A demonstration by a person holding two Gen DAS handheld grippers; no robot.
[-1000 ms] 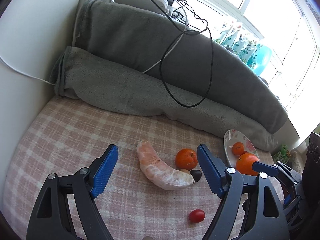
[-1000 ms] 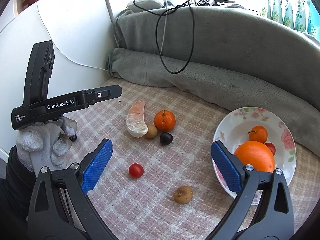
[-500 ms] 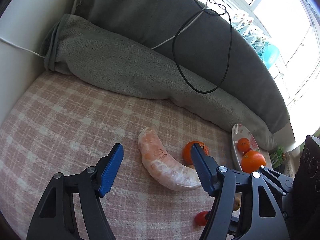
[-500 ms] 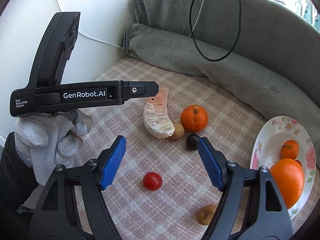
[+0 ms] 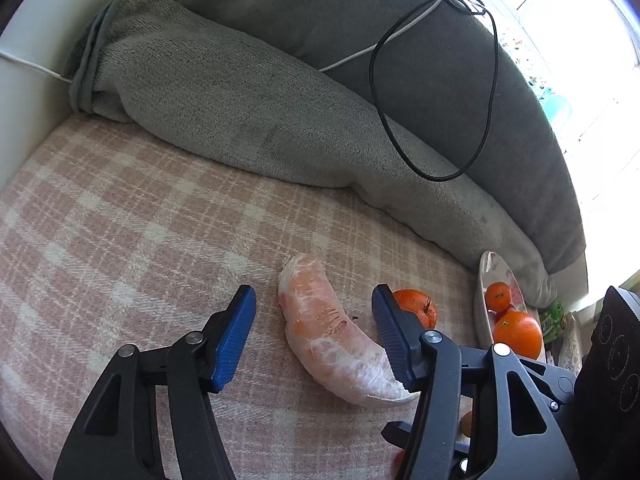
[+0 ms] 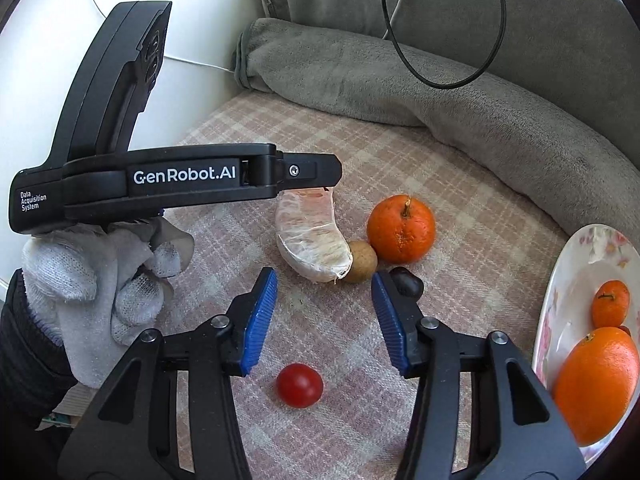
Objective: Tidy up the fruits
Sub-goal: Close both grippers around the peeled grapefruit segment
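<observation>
Over on the left, a gloved hand [image 6: 100,280] shows only in the right view. Left gripper [image 5: 314,334] has been closing around the pale, curved pomelo wedge [image 5: 332,344], pads not touching. Right gripper [image 6: 324,316], also closing, holds nothing; a cherry tomato [image 6: 299,385] sits below. Oranges fill the plate [image 6: 576,264] at the right.

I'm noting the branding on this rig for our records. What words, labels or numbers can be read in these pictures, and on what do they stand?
"GenRobot.AI": white lettering on the side of the left hand-held gripper, seen in the right wrist view.
"Data Acquisition System": small white print in three lines at the rear end of the same body.
Bottles at the window in the left wrist view: any labels are too blurred to read.
Nothing else carries readable text.
</observation>
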